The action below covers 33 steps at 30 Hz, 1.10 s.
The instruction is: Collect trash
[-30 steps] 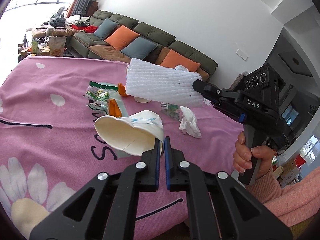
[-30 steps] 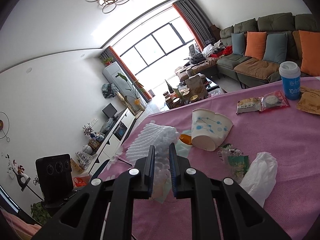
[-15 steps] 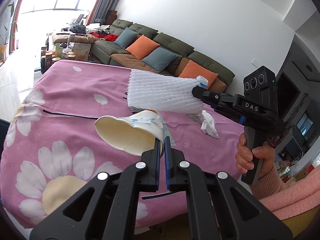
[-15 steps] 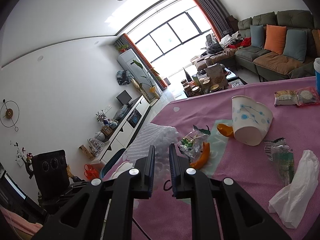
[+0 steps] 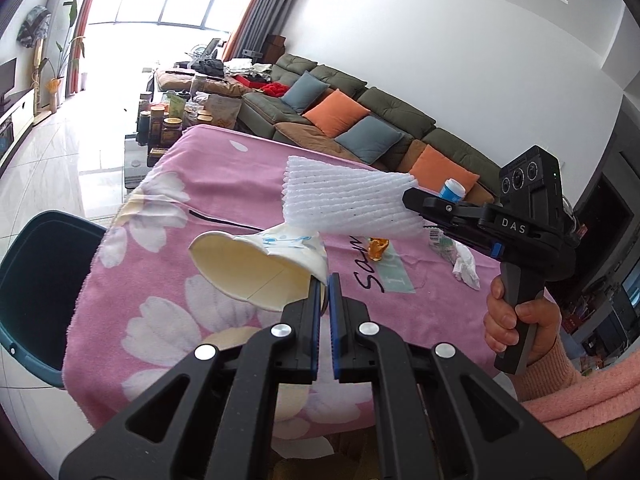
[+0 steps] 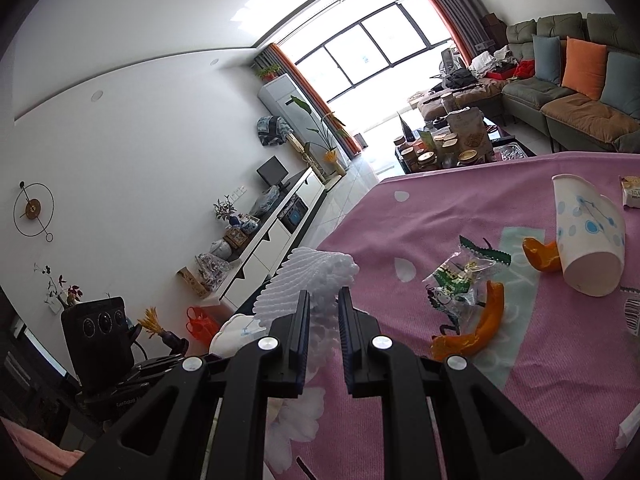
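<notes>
Left wrist view: we have our left gripper (image 5: 325,280) pinched shut on the rim of a crushed paper cup (image 5: 256,266), carried in the air above the pink flowered tablecloth (image 5: 168,240), with the dark teal trash bin (image 5: 36,280) off the table's left edge. Our right gripper (image 6: 323,300) is clamped on a white foam fruit net (image 5: 344,204), held just above and beyond the cup. The risk we see is the thin hold: only a sliver of the cup's bent rim sits between the pads, so a quick swing toward the bin could let it slip out and drop on the cloth or floor. The springy net could also brush the cup and knock it loose. Another paper cup (image 6: 588,236), orange peel (image 6: 472,328) and a snack wrapper (image 6: 460,276) lie uncollected on the table.
</notes>
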{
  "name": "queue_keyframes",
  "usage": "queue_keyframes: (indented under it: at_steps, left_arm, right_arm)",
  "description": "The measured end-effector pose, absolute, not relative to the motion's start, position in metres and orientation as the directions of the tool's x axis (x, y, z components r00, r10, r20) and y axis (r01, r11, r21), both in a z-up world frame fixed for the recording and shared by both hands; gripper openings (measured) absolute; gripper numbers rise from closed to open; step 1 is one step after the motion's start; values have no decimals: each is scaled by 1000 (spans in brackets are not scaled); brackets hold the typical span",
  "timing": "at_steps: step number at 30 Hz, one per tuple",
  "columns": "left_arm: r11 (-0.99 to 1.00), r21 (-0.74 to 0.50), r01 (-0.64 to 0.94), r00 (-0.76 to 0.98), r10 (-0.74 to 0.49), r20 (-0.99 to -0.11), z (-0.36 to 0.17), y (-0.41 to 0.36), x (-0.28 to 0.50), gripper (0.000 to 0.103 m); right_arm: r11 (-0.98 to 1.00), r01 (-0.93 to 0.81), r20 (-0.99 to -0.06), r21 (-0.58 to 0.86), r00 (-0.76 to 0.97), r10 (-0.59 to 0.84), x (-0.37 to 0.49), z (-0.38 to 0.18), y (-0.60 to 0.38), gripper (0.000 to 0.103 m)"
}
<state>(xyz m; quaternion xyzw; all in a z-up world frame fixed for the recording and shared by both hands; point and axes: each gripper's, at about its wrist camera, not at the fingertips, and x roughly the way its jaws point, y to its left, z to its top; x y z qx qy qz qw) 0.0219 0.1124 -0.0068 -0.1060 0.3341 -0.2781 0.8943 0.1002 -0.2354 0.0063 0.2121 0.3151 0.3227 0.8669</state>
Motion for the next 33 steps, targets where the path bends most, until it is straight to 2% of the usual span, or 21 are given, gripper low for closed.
queue_keyframes:
  at_steps: [33]
  left_arm:
    - [927, -341, 156, 764, -332, -553, 2, 230, 5, 4]
  right_arm:
    - [620, -545, -466, 564, 409, 784, 163, 6, -107, 13]
